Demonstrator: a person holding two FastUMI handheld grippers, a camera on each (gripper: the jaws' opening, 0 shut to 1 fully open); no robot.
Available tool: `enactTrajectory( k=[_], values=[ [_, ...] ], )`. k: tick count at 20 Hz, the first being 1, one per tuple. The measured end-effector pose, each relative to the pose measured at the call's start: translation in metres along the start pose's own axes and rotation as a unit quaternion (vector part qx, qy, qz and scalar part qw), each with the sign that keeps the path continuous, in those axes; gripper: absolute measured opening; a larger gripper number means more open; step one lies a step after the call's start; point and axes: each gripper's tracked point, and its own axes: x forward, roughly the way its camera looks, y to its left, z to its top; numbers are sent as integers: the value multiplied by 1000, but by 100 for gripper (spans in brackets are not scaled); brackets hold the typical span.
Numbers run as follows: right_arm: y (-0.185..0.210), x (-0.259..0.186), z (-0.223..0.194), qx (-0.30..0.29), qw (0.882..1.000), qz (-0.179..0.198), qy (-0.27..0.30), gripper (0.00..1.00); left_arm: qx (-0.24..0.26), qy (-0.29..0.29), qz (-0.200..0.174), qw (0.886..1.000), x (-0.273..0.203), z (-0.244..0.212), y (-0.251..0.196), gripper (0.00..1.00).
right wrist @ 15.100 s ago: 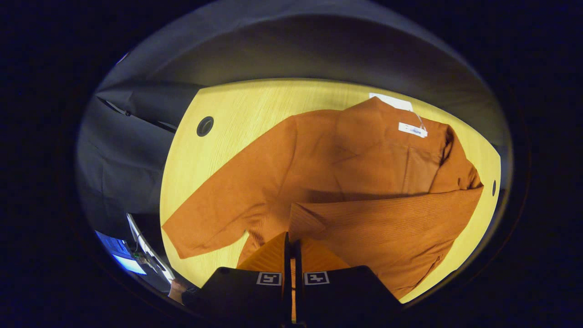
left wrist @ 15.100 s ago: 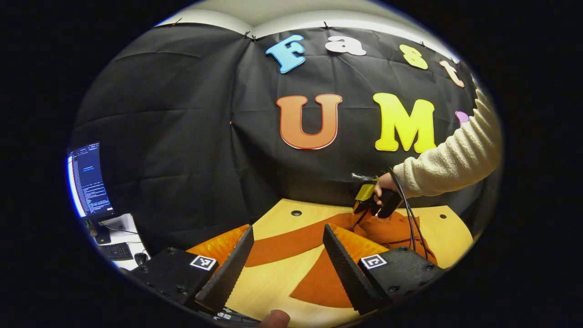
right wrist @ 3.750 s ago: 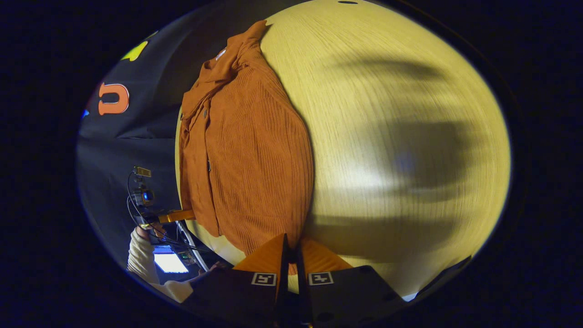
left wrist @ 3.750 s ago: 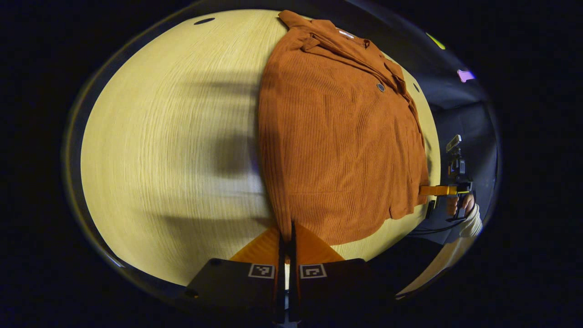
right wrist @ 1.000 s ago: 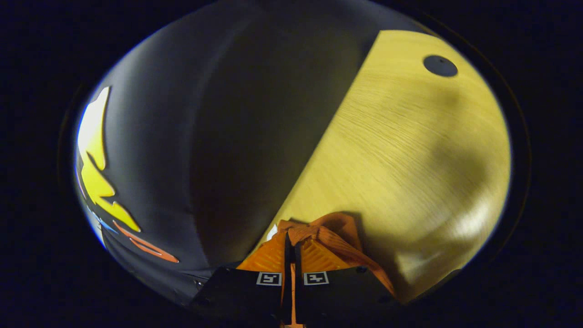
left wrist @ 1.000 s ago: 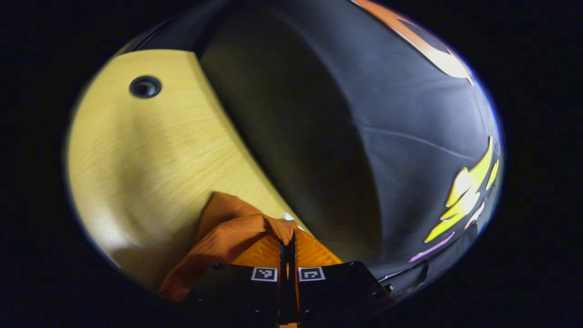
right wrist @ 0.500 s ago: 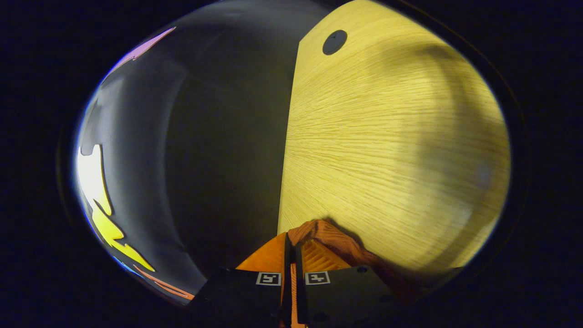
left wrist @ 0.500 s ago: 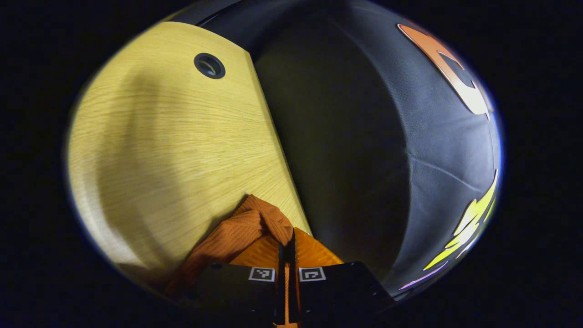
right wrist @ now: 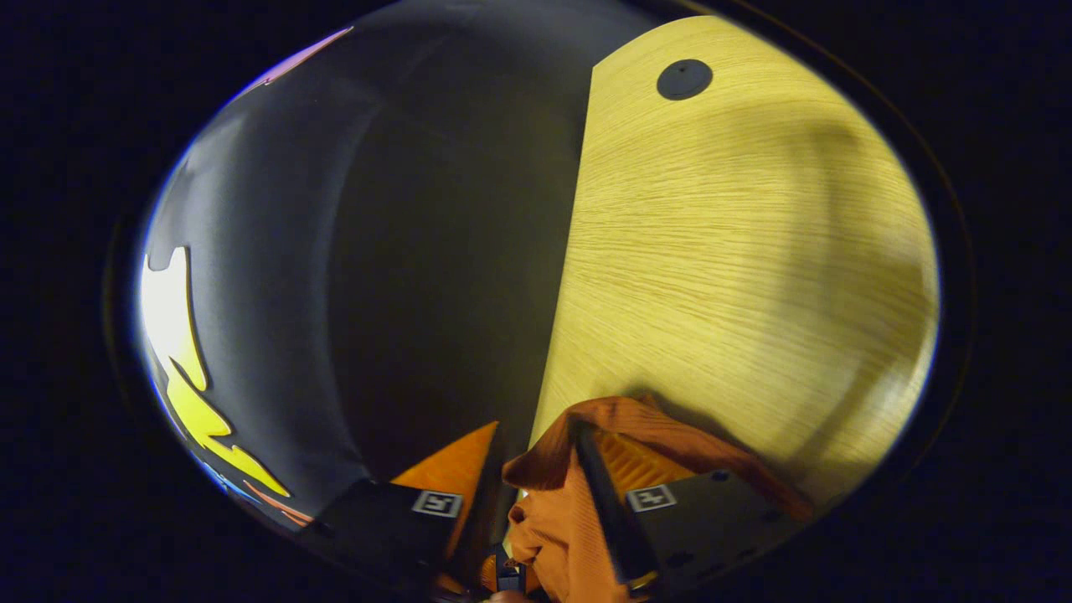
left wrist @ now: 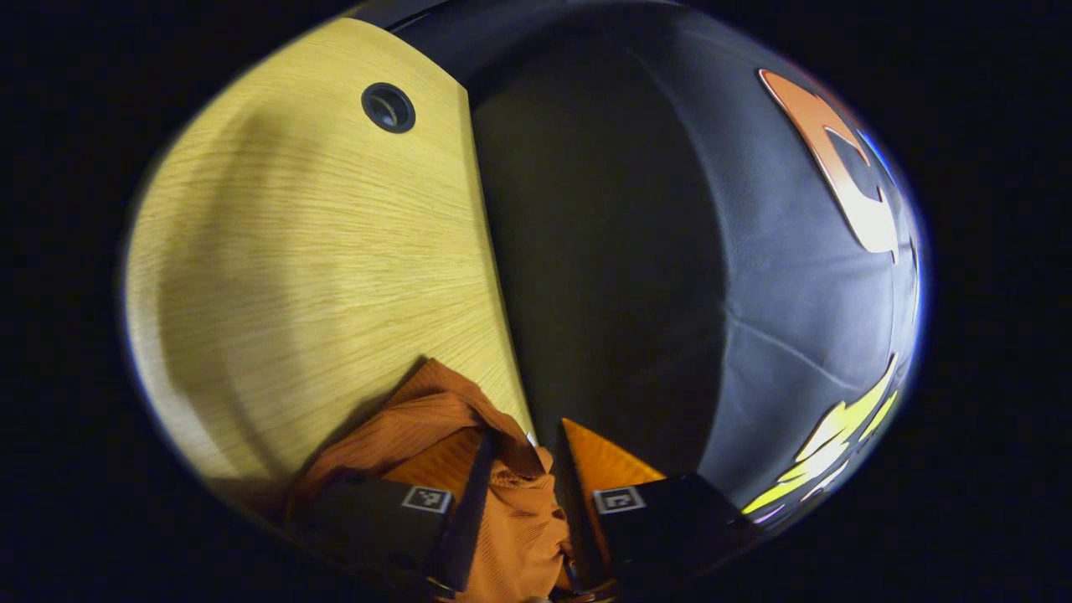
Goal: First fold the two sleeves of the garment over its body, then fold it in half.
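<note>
Rust-orange garment (left wrist: 435,419) lies bunched at the bench (left wrist: 318,251) edge, low in frame — left tongs (left wrist: 521,469) and right tongs (right wrist: 536,469) both spread, apparently letting the half-fold settle.

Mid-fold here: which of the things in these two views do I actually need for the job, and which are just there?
In the job:
- garment, rust-orange, bunched at the table's edge
- left gripper, jaws apart, cloth lying between them
- right gripper, jaws apart, cloth between them too

Just there:
- table, which only carries the garment
- cable hole in the tabletop
- booth wall
</note>
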Motion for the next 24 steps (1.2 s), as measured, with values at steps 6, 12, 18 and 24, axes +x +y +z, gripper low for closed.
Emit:
enactTrajectory(
  k=[6, 12, 18, 24],
  values=[
    [57, -25, 13, -123, 992, 27, -13, 96, 47, 5, -15, 999, -10, -1, -31, 96],
    [148, -118, 12, -343, 937, 25, -55, 96, 210, 15, -31, 977, -59, 3, -116, 96],
    [215, -248, 7, -488, 866, 14, -104, 96, 409, -38, -12, 912, -171, 22, -202, 98],
    [212, -369, 6, -576, 807, -2, -133, 97, 498, -69, -11, 864, -299, 2, -240, 98]
  ],
)
